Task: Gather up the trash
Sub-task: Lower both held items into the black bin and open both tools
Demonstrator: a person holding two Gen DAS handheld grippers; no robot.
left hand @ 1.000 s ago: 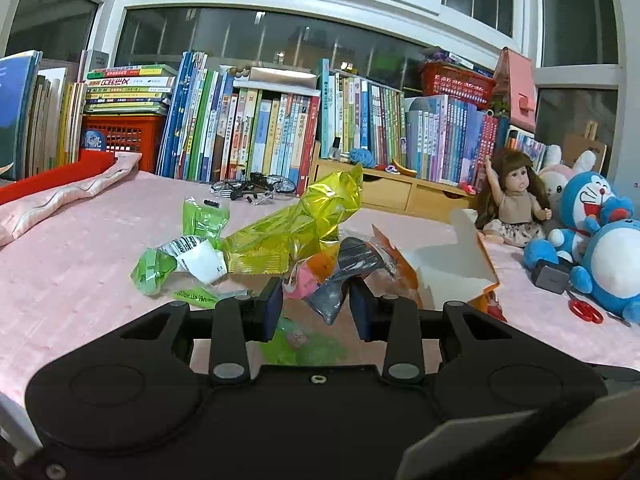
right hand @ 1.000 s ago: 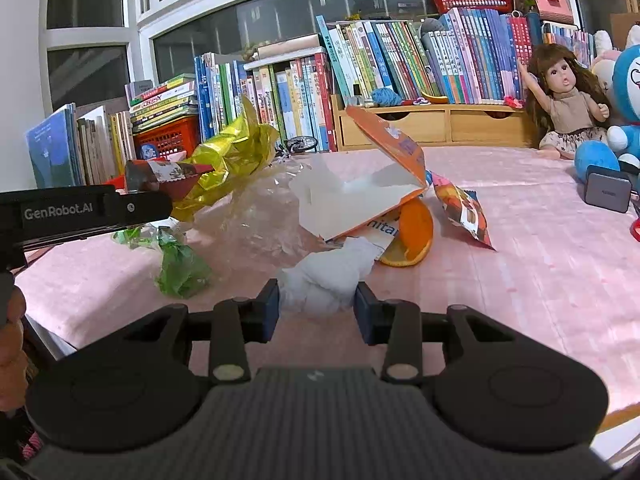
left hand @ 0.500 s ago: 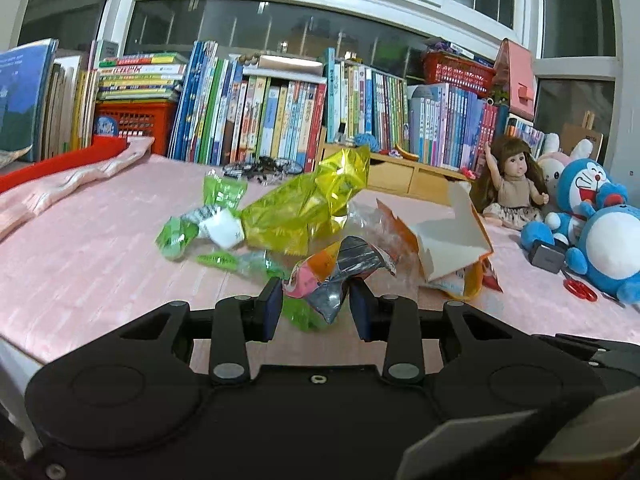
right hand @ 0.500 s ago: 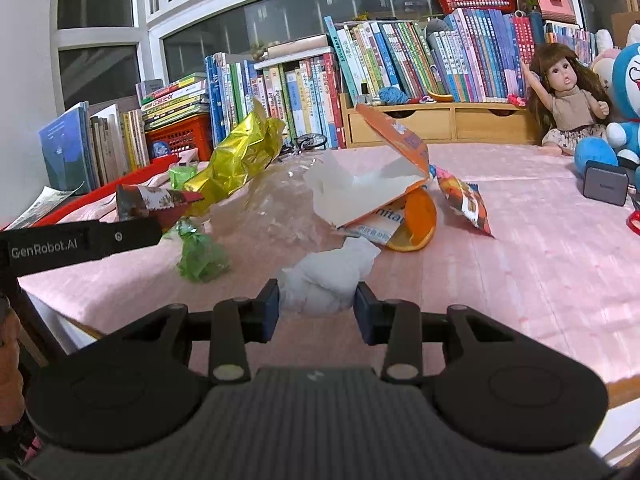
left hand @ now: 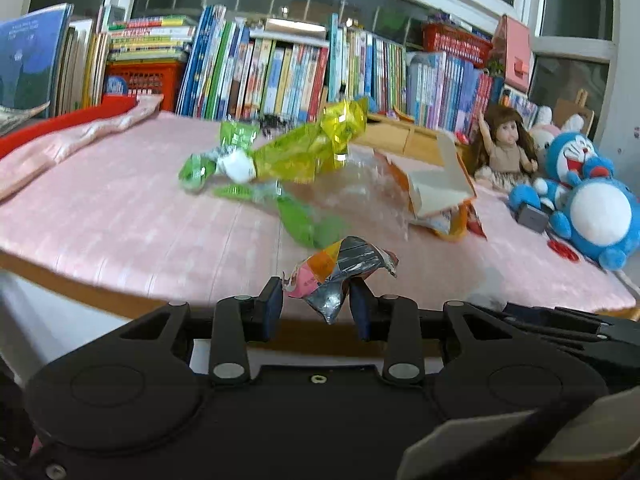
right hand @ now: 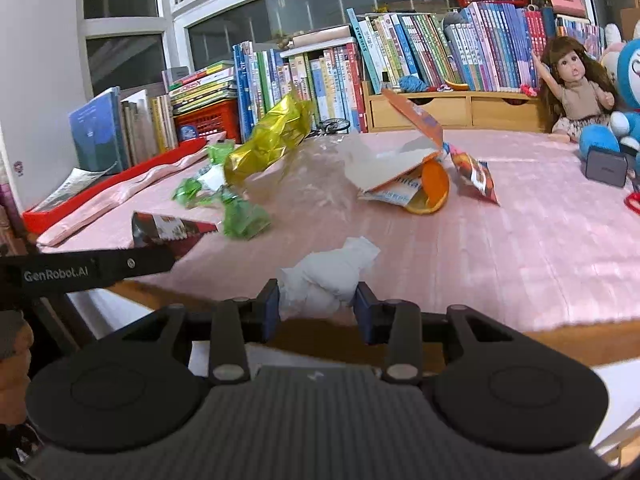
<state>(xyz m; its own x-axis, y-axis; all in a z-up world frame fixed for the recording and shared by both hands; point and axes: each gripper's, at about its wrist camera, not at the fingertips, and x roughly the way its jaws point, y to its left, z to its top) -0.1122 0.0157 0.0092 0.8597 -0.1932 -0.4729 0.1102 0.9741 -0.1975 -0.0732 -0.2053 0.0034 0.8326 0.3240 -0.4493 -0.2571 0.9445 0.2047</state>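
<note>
The left claw (left hand: 315,307) is grasping a crumpled snack wrapper (left hand: 340,270), silver inside with orange and pink print, and its two pads are pressing on the lower part of the wrapper. The wrapper is hanging in the air in front of the near edge of the surface (left hand: 120,220), which is wearing a pink cloth. The right claw (right hand: 316,306) is grasping a crumpled white tissue (right hand: 326,276), which is filling the gap between its pads and is also being held at the near edge of the surface.

More trash is lying on the pink cloth. A shiny yellow foil bag (right hand: 272,140) is standing up near the middle, with green wrappers (right hand: 240,216) just beside it on the left. An opened orange carton (right hand: 400,152) is resting on an orange round piece, and a small chip packet (right hand: 474,176) is lying just to its right. A clear plastic sheet (left hand: 360,184) is lying between the foil bag and the carton.

Behind the trash, books (left hand: 280,68) are standing in a row, and a doll (left hand: 504,148) is sitting near a blue plush toy (left hand: 596,208).
</note>
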